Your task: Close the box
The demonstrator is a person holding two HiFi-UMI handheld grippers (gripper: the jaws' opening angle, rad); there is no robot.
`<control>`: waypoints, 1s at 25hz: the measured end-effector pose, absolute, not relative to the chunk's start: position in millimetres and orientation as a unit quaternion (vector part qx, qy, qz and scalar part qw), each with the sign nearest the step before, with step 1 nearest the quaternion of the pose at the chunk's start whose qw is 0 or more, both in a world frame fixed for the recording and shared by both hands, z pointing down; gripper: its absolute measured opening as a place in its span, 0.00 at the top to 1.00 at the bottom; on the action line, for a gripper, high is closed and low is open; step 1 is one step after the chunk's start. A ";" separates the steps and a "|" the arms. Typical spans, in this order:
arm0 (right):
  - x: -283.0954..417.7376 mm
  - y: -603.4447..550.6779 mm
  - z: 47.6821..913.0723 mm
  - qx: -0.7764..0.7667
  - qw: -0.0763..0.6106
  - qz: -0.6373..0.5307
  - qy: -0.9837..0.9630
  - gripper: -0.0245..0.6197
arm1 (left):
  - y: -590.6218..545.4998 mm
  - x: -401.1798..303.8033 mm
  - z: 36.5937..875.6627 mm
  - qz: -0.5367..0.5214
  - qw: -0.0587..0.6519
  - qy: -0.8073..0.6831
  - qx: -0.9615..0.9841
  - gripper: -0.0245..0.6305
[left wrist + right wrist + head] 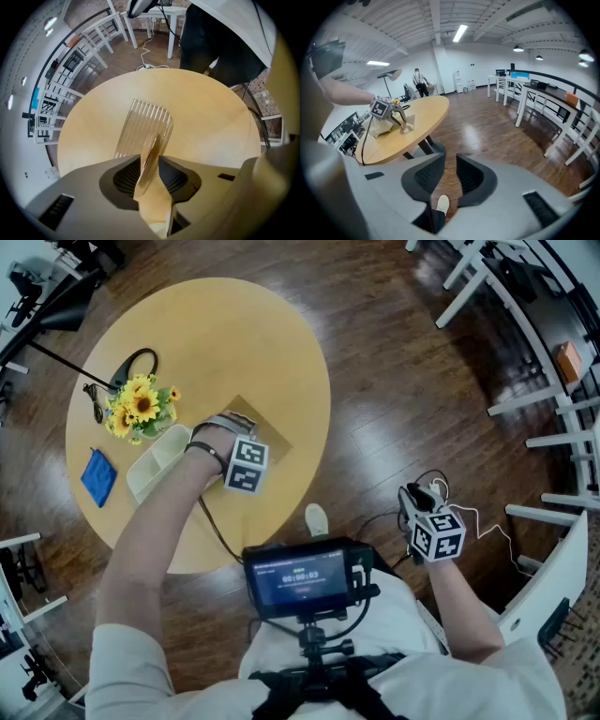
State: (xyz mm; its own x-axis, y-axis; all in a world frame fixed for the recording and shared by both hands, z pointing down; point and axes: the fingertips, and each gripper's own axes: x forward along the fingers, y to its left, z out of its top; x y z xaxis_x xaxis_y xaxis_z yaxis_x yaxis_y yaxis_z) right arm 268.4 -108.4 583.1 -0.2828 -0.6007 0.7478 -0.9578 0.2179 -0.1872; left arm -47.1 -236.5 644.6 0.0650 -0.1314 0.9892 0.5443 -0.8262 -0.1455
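On round table (pixel 234 324), open box (pixel 155 460), left claw (pixel 151 159) clamping its clear ribbed lid (pixel 143 126), right claw (pixel 450 176) open.

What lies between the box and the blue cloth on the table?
Nothing. In the head view only a bare strip of table separates the box from the cloth.

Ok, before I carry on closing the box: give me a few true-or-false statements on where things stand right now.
1. The left gripper has the ribbed lid between its fingers. True.
2. The right gripper is holding the box. False: it hangs over the floor, empty.
3. The sunflowers stand on the table beside the box. True.
4. The blue cloth lies inside the box. False: it lies on the table beside it.
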 end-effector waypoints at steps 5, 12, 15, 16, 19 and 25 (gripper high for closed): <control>272.2 -121.6 585.8 0.530 0.268 0.329 -0.734 0.83 | -240.2 -41.6 651.8 -0.658 0.249 -0.167 -0.691 0.91; 273.1 -126.4 589.2 0.525 0.263 0.329 -0.739 0.83 | -247.3 -7.8 610.8 -0.612 0.249 -0.119 -0.741 0.96; 266.1 -130.3 583.8 0.522 0.257 0.320 -0.748 0.83 | -254.1 10.3 564.0 -0.584 0.236 -0.072 -0.773 0.96; 263.3 -132.7 580.7 0.522 0.253 0.315 -0.751 0.83 | -256.7 13.2 546.5 -0.577 0.230 -0.056 -0.782 0.96; 251.6 -136.9 568.6 0.520 0.240 0.298 -0.764 0.83 | -262.7 5.8 498.0 -0.568 0.201 -0.011 -0.798 0.96; 222.3 -132.3 551.3 0.501 0.228 0.263 -0.792 0.83 | -255.5 -64.6 430.3 -0.575 0.074 0.084 -0.811 0.96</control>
